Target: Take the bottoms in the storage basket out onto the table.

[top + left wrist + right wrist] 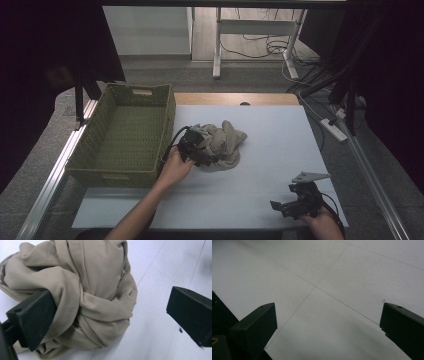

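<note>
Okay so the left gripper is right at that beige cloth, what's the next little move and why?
Probably close the left gripper on the beige cloth. Its jaws stand wide open, with one against the bunched fabric and the other out over bare table, so nothing is gripped yet. The green basket sits just beside it.

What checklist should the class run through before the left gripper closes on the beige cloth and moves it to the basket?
1. Left gripper open: ok.
2. Beige cloth between its jaws: ok, one jaw touches it, the other stands apart.
3. Green basket beside the cloth, nothing seen inside: ok.
4. Right gripper open, away from the cloth over bare table: ok.
5. Grip will lift the whole bundle: cannot tell.
</note>
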Tool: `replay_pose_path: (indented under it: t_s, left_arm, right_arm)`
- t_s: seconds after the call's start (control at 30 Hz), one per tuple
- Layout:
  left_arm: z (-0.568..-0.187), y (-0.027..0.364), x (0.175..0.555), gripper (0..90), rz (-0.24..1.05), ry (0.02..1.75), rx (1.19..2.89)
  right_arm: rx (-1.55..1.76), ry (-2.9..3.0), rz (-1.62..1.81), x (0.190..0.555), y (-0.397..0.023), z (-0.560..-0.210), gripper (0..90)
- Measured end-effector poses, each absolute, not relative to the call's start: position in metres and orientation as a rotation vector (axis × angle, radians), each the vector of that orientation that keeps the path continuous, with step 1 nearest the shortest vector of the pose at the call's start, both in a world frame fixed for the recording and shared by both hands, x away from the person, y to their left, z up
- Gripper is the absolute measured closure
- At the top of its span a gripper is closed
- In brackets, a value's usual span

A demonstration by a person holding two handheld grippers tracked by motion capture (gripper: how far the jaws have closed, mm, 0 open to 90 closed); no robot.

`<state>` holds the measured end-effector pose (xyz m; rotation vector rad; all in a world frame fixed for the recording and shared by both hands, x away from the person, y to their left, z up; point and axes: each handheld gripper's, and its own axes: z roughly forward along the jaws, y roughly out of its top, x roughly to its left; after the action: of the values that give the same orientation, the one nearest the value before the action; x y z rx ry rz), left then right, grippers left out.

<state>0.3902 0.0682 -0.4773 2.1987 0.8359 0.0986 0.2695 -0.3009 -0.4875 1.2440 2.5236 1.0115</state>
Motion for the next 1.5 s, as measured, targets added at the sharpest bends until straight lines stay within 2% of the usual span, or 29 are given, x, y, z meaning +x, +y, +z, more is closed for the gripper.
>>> replay_pose_path:
  t_s: [0.23, 0.77, 1.2, 1.5]
  left_arm:
    - [-0.475, 0.069, 0.382, 0.0, 0.129, 0.825, 2.212]
    - [-0.468, 0.071, 0.363, 0.0, 0.076, 0.775, 2.177]
    - [-0.473, 0.081, 0.349, 0.0, -0.042, 0.746, 2.104]
    - [-0.473, 0.088, 0.338, 0.0, -0.046, 0.734, 2.092]
  right_arm:
    - [1.241, 2.522, 1.017, 0.269, -0.301, -0.487, 1.0]
    - [1.242, 2.526, 1.018, 0.269, -0.301, -0.487, 1.0]
    - [1.232, 2.514, 1.028, 0.268, -0.301, -0.487, 1.0]
    - [1.236, 2.509, 1.026, 0.268, -0.302, -0.486, 1.0]
